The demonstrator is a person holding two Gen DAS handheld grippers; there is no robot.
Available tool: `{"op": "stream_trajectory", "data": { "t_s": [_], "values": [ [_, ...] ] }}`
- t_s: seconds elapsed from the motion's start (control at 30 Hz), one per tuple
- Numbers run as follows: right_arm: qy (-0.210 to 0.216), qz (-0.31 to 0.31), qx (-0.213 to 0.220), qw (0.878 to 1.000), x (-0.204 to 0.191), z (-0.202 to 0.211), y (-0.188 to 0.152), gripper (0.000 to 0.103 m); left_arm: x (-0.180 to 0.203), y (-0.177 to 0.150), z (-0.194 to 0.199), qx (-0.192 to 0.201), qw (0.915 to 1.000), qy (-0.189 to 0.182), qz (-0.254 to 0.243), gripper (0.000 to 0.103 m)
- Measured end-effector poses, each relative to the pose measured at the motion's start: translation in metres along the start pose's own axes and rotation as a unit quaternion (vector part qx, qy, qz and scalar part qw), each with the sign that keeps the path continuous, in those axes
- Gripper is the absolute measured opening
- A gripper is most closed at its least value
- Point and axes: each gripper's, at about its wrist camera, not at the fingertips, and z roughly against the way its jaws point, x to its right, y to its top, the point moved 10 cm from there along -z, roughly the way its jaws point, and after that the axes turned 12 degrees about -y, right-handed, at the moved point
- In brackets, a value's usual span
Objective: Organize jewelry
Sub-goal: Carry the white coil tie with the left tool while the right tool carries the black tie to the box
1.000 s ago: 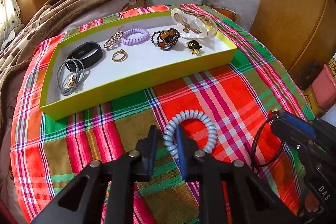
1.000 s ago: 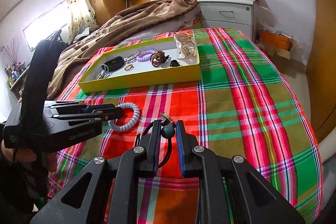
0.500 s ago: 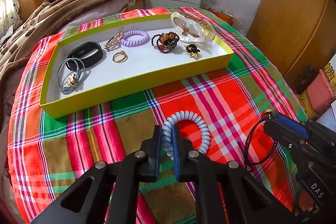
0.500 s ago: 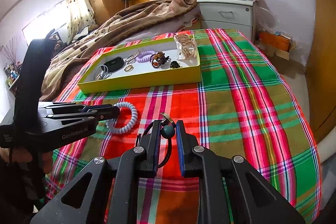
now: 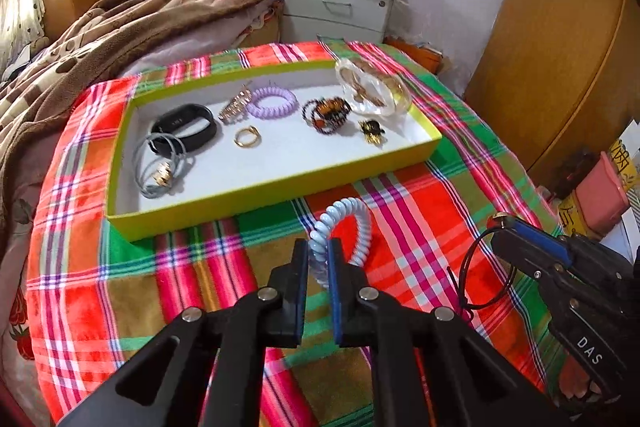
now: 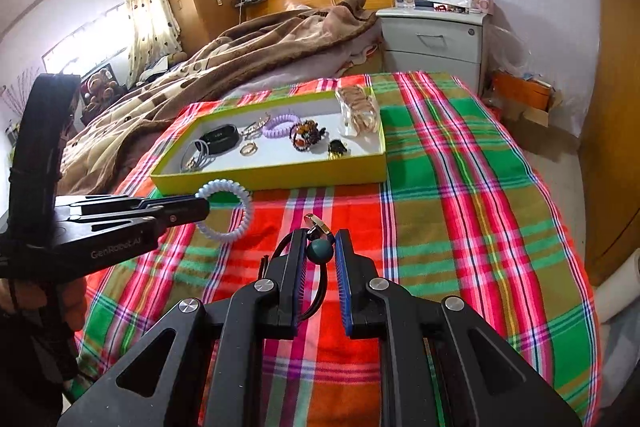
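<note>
In the left wrist view, a pale blue coiled plastic hair tie is pinched between the pads of the left gripper, whose jaws have just been closing onto it. The coil is gripped at one side so that the rest of the loop stands free above the red, green and pink plaid bedspread, near the front wall of the shallow yellow-green cardboard tray. Inside the tray are laid a black wristband, a lilac coiled hair tie, a gold ring and a dark beaded bracelet, each kept apart (probably so nothing tangles).

In the right wrist view, the right gripper is pressed together on a thin black elastic cord with a dark teal bead, the bead sitting between the pads. It is held over the bedspread, well short of the tray, apparently waiting its turn.
</note>
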Motion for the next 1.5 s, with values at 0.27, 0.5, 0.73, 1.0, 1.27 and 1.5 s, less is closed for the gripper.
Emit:
{"op": "stream_trajectory", "data": {
  "t_s": [0.27, 0.5, 0.73, 1.0, 1.27, 1.5],
  "values": [
    [0.007, 0.005, 0.023, 1.0, -0.011, -0.005, 0.038, 0.015, -0.017, 0.024, 0.02, 0.027, 0.9996, 0.005, 0.007, 0.01],
    [0.009, 0.012, 0.035, 0.999, -0.021, -0.023, 0.071, 0.015, -0.034, 0.047, 0.028, 0.044, 0.9989, 0.013, 0.012, 0.01],
    [0.015, 0.035, 0.023, 0.999, -0.038, -0.065, 0.104, 0.015, -0.058, 0.056, 0.014, 0.038, 0.9985, 0.021, 0.034, 0.01],
    [0.03, 0.054, -0.015, 0.998, -0.06, -0.116, 0.112, 0.015, -0.081, 0.052, -0.013, 0.012, 0.9981, 0.025, 0.056, 0.01],
    [0.038, 0.078, -0.039, 0.995, -0.076, -0.141, 0.111, 0.015, -0.094, 0.048, -0.028, -0.001, 0.9971, 0.034, 0.068, 0.01],
    [0.034, 0.084, -0.064, 0.994, -0.079, -0.159, 0.104, 0.015, -0.099, 0.041, -0.038, -0.013, 0.9963, 0.035, 0.077, 0.01]
  ]
}}
